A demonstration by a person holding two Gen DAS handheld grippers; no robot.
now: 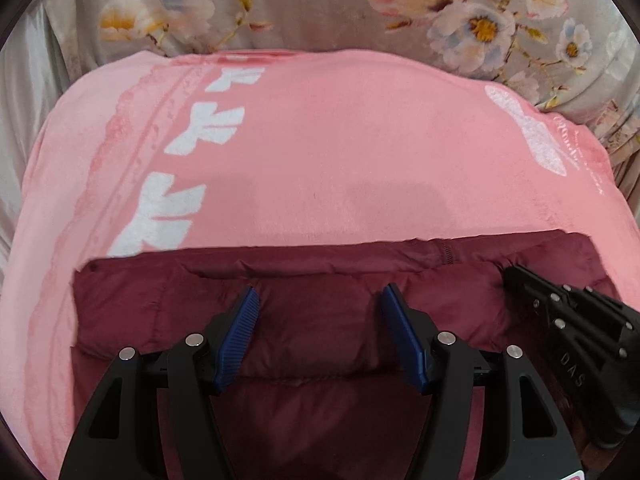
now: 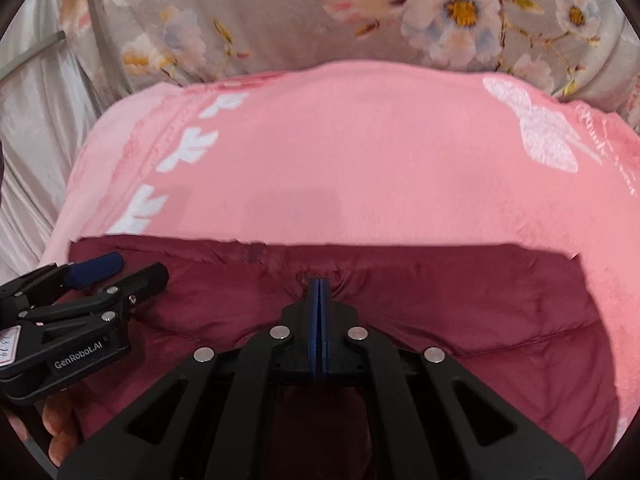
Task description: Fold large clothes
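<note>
You are working in a home bedroom, on a bed spread with a plush pink blanket (image 1: 320, 152) with white bow prints, backed by grey flower-patterned bedding (image 1: 320, 4) and a pale satin sheet (image 2: 36, 128) alongside.

maroon jacket (image 1: 320, 320) cut off below, pink blanket's (image 1: 320, 160) script blurred — unreadable

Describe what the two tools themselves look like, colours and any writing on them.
Both are matte black, built of angular linkage arms with triangular cutouts and round silver pivot pins. The finger pads are blue and finely ribbed. The left tool carries white "GenRobot.AI" lettering and a white sticker; the right tool shows "DAS" on its side. No cables visible.
</note>
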